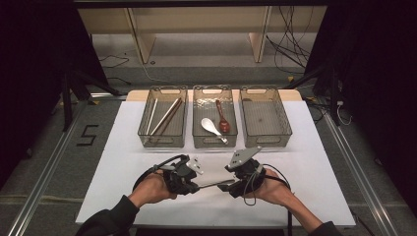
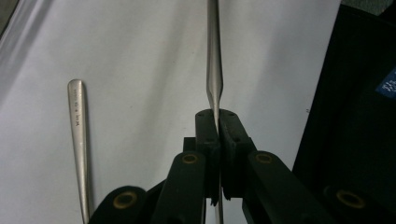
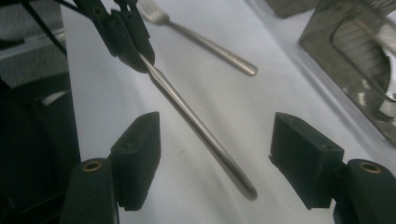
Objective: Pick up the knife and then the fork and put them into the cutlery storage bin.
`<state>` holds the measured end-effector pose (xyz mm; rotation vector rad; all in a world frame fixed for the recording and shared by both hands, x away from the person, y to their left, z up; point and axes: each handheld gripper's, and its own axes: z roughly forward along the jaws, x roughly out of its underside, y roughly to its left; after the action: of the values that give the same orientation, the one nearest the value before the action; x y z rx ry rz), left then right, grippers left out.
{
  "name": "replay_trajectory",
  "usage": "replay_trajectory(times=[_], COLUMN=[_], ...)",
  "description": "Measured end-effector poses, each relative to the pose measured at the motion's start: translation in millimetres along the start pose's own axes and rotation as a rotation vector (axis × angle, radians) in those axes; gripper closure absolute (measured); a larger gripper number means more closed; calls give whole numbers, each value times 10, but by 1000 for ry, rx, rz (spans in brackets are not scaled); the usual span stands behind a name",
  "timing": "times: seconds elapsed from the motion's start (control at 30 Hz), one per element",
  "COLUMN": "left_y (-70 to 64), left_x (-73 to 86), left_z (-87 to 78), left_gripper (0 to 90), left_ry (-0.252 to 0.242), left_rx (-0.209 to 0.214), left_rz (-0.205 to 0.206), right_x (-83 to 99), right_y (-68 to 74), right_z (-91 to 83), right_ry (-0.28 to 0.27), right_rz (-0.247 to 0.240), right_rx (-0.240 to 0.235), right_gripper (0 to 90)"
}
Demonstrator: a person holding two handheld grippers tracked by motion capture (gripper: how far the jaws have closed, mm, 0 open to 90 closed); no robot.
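Note:
My left gripper (image 2: 217,116) is shut on the thin neck of a metal utensil (image 2: 213,56), whose head is hidden behind the jaws. Its handle (image 3: 196,126) runs out toward my right gripper (image 3: 217,140), which is open, one jaw on each side of the handle's end and touching nothing. In the high view the two grippers face each other near the table's front, left gripper (image 1: 196,187) and right gripper (image 1: 227,186), with the utensil (image 1: 212,184) bridging them. A metal fork (image 3: 201,39) lies on the white table beyond; its handle (image 2: 79,140) also appears beside the left jaws.
Three clear bins stand in a row at the back of the white mat (image 1: 314,187). The left bin (image 1: 162,142) holds chopsticks, the middle bin (image 1: 215,143) a white spoon (image 1: 211,127) and a brown spoon (image 1: 222,118), and the right bin (image 1: 265,141) nothing.

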<state>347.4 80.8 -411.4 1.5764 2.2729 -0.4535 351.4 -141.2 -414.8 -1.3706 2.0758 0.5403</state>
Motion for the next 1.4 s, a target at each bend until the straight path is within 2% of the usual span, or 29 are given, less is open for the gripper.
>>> replay_trajectory(times=[0.03,0.07,0.13,0.27,0.43,0.6,0.8,0.9,0.97,1.07,1.13,1.27,1.33,1.4], left_y=[-15,-25,-48,-88,-97,-108,-108,-115,-122,-131,-127,-81,-58,-34], left_x=[-6,-15,-24,-42,-50,-51,-46,-45,-44,-42,-36,-33,-30,-19], left_z=[-1,-7,-7,-6,-10,-16,-2,13,21,31,36,0,-42,-85], left_gripper=[876,876,876,876,876,876,875,874,872,855,842,786,640,610], left_ry=[-3,0,-3,-1,-12,-15,-3,15,27,34,21,-27,-81,-110], left_rx=[-1,2,6,23,46,53,81,85,94,94,91,72,53,50], left_rz=[4,13,21,36,34,39,47,74,111,122,121,88,58,52], right_x=[-4,-3,-10,-20,-10,-10,3,15,22,32,34,40,45,49], right_y=[15,22,45,76,105,160,202,228,254,300,315,274,259,235], right_z=[16,36,68,117,164,184,212,226,233,241,244,218,215,208], right_ry=[18,26,47,78,110,130,154,163,177,199,203,210,219,229], right_rz=[-6,-36,-64,-97,-147,-189,-268,-327,-353,-403,-394,-370,-357,-338], right_rx=[-8,-10,-14,-46,-55,-58,-67,-83,-92,-120,-127,-126,-102,-91], right_gripper=[354,357,370,435,492,603,751,782,805,836,841,843,843,843])
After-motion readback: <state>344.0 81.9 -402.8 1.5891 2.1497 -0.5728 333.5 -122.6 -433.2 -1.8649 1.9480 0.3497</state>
